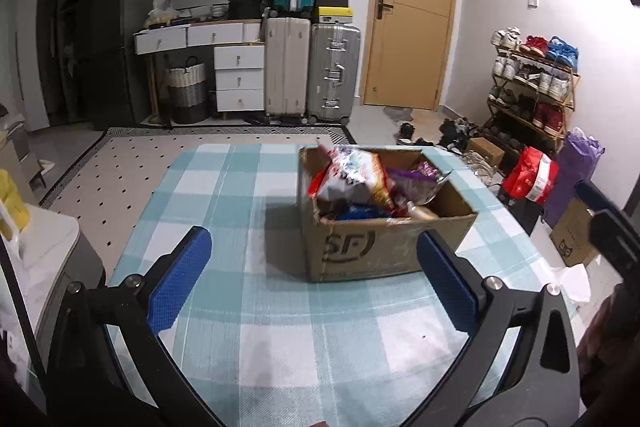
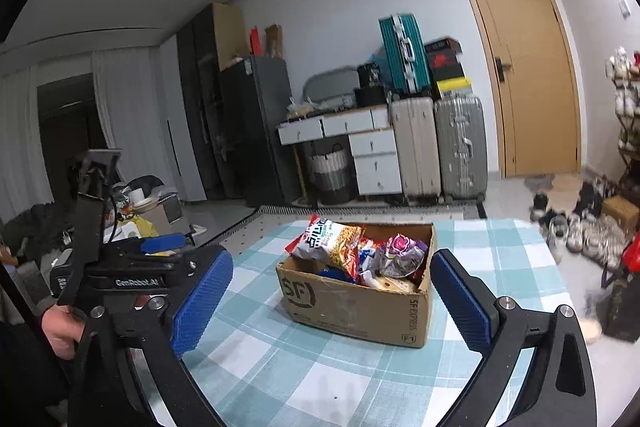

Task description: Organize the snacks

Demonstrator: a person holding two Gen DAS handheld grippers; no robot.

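A brown cardboard box (image 1: 360,251) marked SF stands on the table with the teal checked cloth (image 1: 224,195), its flaps up, filled with several snack bags (image 1: 356,175). My left gripper (image 1: 314,243) is open, short of the box's near side, with nothing between its blue pads (image 1: 180,287). In the right wrist view the same box (image 2: 352,303) shows its snack bags (image 2: 336,247), and my right gripper (image 2: 332,261) is open in front of it and holds nothing. The left gripper (image 2: 160,245) appears at the left there, held by a hand (image 2: 60,327).
Behind the table are stacked suitcases (image 1: 312,67), white drawers (image 1: 238,75), a dark fridge (image 1: 116,39) and a wooden door (image 1: 412,7). A shoe rack (image 1: 532,87), a red bag (image 1: 530,175) and a purple bag (image 1: 572,167) stand on the floor to the right.
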